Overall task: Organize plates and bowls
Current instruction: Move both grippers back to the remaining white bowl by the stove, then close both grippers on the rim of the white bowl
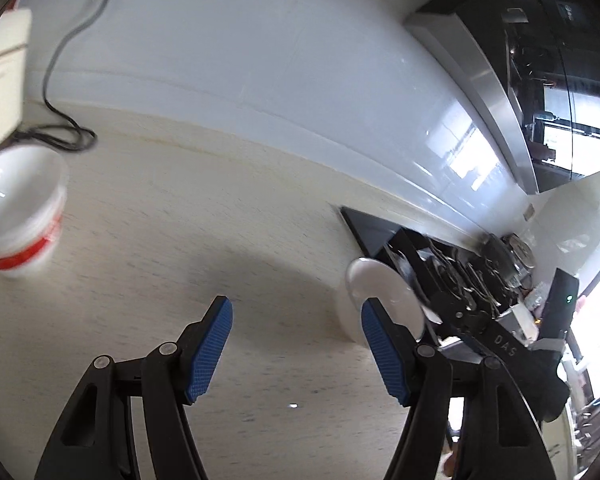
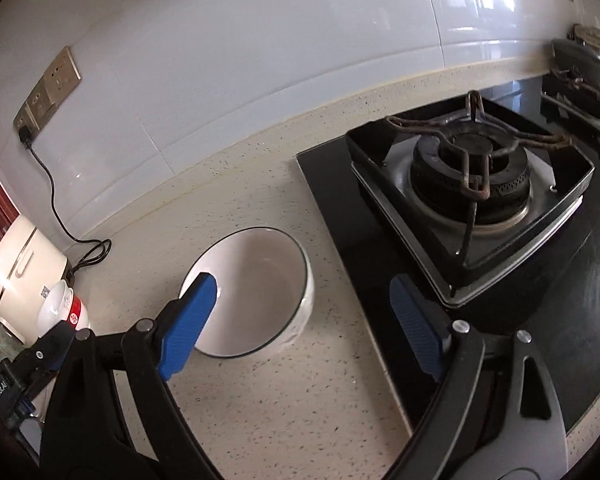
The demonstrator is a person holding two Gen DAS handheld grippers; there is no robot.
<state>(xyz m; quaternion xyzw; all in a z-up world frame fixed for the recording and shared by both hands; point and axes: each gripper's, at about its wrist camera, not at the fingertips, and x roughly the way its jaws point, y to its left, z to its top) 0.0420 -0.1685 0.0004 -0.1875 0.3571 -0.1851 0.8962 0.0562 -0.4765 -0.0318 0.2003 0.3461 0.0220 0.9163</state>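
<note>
A white bowl with a dark rim (image 2: pixel 256 292) stands on the speckled counter just left of the stove; it also shows in the left wrist view (image 1: pixel 380 292), behind my left gripper's right finger. My right gripper (image 2: pixel 306 320) is open and empty, low over the bowl, with its left finger over the bowl's near-left rim. A stack of white bowls with a red band (image 1: pixel 18 216) stands at the far left; it also shows in the right wrist view (image 2: pixel 62 310). My left gripper (image 1: pixel 296 350) is open and empty above the bare counter between them.
A black gas stove (image 2: pixel 472 188) with a rusty pan support fills the right. A cream appliance (image 2: pixel 14 268) and a black cable (image 2: pixel 56 204) from a wall socket (image 2: pixel 48 92) sit at the left. A range hood (image 1: pixel 540 80) hangs above the stove.
</note>
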